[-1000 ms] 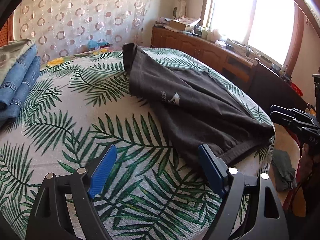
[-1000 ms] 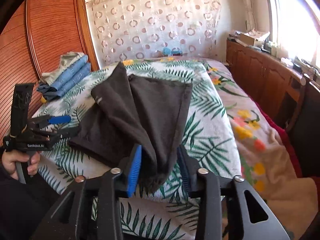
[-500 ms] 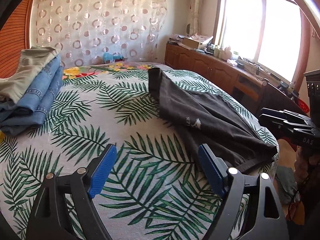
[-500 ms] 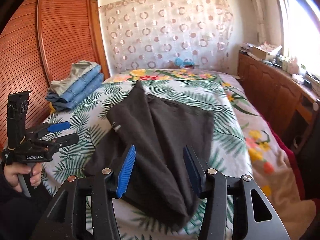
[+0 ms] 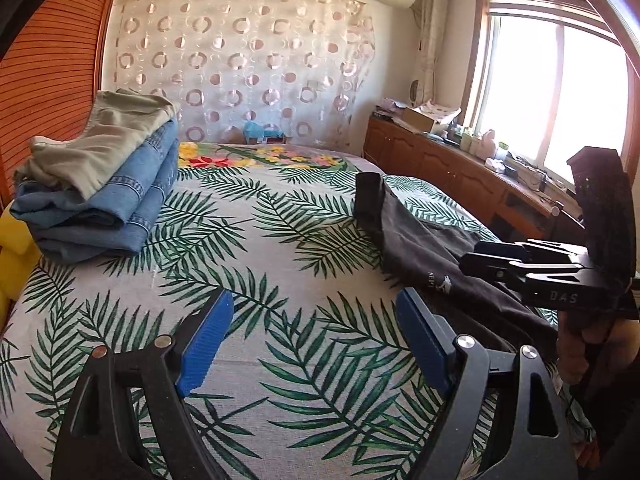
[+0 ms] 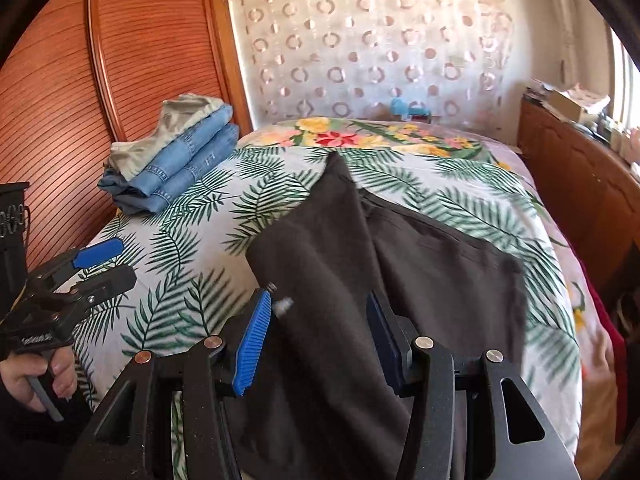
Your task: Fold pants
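Note:
Dark grey pants (image 6: 360, 256) lie loosely folded on the palm-leaf bedspread (image 6: 192, 248), with one leg stretched toward the headboard. They also show in the left wrist view (image 5: 424, 248) at right. My right gripper (image 6: 316, 336) is open, its blue pads either side of the near end of the pants, not clamped. My left gripper (image 5: 316, 340) is open and empty over bare bedspread (image 5: 256, 256), left of the pants. The left gripper also shows in the right wrist view (image 6: 100, 264), and the right gripper shows in the left wrist view (image 5: 480, 254).
A stack of folded jeans and a khaki garment (image 5: 100, 184) sits at the bed's left rear, also in the right wrist view (image 6: 176, 152). A wooden wardrobe (image 6: 100, 100) stands left. A wooden cabinet (image 5: 448, 168) lines the right under the window.
The right gripper opened and let go of the pants, which now lie flatter on the bed. Both grippers pulled back and tilted up, and the left one swung left.

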`<state>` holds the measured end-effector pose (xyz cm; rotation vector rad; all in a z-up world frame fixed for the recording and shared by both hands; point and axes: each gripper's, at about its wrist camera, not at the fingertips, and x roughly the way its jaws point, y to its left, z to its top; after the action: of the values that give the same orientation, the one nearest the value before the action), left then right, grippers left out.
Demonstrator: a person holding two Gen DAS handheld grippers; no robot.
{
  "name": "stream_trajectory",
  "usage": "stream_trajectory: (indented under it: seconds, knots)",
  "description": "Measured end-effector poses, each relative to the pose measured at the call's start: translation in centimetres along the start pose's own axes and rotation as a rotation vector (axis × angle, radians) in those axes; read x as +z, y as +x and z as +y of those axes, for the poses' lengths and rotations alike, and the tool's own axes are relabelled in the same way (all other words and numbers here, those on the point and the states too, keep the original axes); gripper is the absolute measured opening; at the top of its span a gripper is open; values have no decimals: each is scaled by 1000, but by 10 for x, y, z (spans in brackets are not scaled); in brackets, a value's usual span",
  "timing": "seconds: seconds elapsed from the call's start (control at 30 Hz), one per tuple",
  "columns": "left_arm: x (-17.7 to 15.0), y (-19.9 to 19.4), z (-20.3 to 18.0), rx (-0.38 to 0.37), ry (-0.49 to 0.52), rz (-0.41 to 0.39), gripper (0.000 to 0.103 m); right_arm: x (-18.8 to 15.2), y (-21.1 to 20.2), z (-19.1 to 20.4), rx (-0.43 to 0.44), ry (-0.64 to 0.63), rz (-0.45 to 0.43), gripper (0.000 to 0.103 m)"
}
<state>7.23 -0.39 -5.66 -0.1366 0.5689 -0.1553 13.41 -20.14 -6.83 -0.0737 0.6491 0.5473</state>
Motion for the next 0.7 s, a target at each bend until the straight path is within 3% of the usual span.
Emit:
stream_trajectory:
  seconds: [0.3,0.57,0.6,0.67,0.7]
  knots:
    - [1,-2,4,7,-4,-11,84,19,40,17,26,-74,66,52]
    - [-1,0,3,1,0,-4,84,22,72,26,-2,-136,141,51]
    - [-2,0,2,-1,3,-2,84,22,74,25,-10,-140,143,47]
    - [-3,0,0,-7,8,3,84,25,78,25,-17,-142,145,22]
    - [-3,1,-1,-9,12,6,84,26,77,23,-7,-135,138,17]
